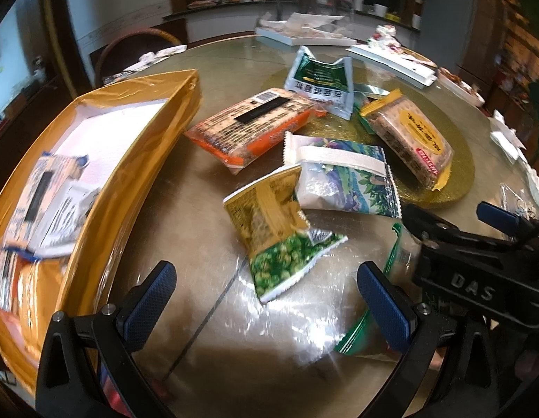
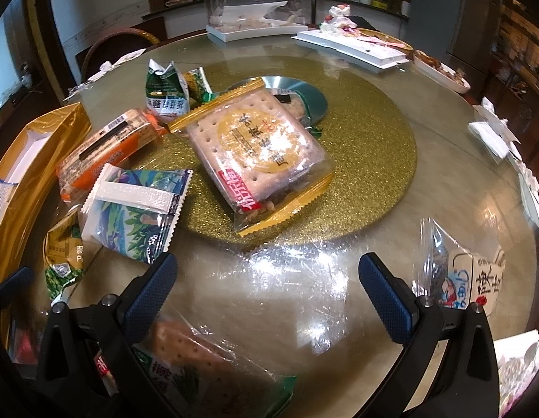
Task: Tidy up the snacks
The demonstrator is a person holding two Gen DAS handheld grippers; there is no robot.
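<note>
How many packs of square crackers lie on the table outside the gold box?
3: orange pack beside the box, yellow-edged pack on the glitter mat, green-edged pack by the right hand-held gripper. Another may hide behind the yellow-edged one.

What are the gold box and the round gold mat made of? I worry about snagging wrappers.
Gold box: looks like card with a glossy, foil-like gold skin; it shines, and the inside is plain white. Round gold mat: grainy glitter surface, speckled sparkle; the base material cannot be told.
</note>
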